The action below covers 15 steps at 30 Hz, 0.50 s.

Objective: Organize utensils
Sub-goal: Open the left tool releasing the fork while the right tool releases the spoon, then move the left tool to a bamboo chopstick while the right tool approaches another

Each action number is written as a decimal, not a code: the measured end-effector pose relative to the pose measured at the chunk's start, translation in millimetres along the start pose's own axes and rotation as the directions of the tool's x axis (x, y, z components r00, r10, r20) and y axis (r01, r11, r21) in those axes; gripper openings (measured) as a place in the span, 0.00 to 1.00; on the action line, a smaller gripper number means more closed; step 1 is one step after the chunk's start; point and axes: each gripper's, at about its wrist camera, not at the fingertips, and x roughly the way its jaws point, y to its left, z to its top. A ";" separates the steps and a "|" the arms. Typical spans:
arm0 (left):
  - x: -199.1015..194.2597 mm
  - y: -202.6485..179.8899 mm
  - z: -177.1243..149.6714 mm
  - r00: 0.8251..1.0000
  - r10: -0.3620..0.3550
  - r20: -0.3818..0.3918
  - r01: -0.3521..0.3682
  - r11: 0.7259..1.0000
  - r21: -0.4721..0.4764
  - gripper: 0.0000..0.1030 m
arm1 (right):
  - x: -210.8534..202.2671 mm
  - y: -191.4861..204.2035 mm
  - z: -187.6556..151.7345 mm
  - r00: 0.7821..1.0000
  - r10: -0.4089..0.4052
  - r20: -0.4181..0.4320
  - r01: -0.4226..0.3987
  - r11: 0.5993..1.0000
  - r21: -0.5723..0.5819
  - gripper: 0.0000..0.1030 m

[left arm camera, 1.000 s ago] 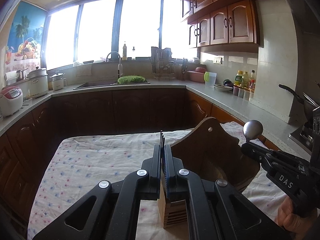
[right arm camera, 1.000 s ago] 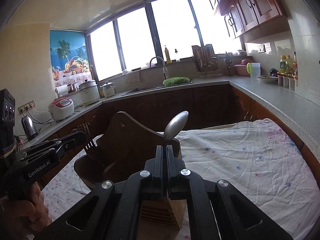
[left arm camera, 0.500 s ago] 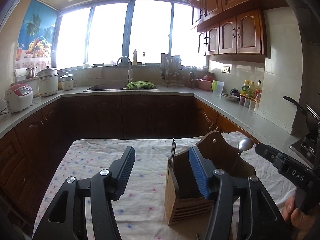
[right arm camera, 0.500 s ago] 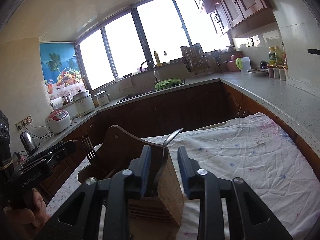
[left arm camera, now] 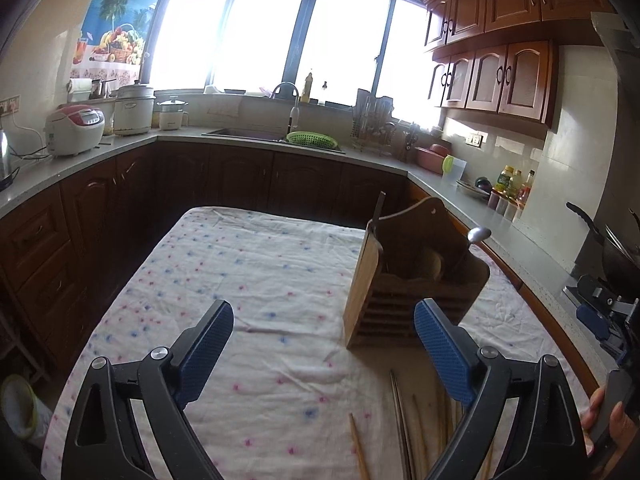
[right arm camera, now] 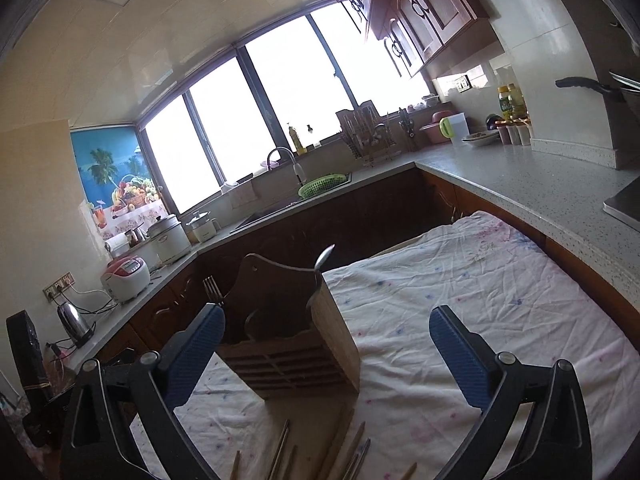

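Surface (left arm camera: 248, 280) under a white cloth with pink and blue dots, kitchen counters wrapping around on three sides.

Wooden utensil holder (left arm camera: 404, 296) stands upright on the cloth, right of centre in the left wrist view, left of centre in the right wrist view (right arm camera: 288, 344). Tall arched back panel, slatted front.

Fork (right arm camera: 212, 291) stands in the holder's left end, tines up. Spoon (right arm camera: 325, 258) stands in its right end, bowl up.

Left tongs (left arm camera: 324, 348): jaws wide apart, just been opening, nothing between the blue pads. Right tongs (right arm camera: 326, 352): likewise spread wide, just been opening, nothing gripped; the holder sits ahead of its left pad.

Chopsticks (left arm camera: 404, 428), wooden and metal, lie loose on the cloth in front of the holder, near the tongs.
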 end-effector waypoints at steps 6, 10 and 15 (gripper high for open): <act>-29.4 11.5 -21.9 0.998 -0.008 -0.066 0.006 0.999 -0.034 0.91 | -33.7 -6.6 -31.7 0.997 -0.009 -0.076 0.012 1.000 0.029 1.00; -44.8 14.5 -33.7 0.995 -0.012 -0.099 0.007 0.999 -0.043 0.91 | -51.4 -16.0 -50.1 0.992 -0.014 -0.122 0.021 0.998 0.057 1.00; -55.0 15.5 -48.0 0.990 -0.009 -0.138 0.002 0.999 -0.047 0.91 | -70.6 -26.1 -69.7 0.988 -0.034 -0.148 0.045 0.996 0.076 1.00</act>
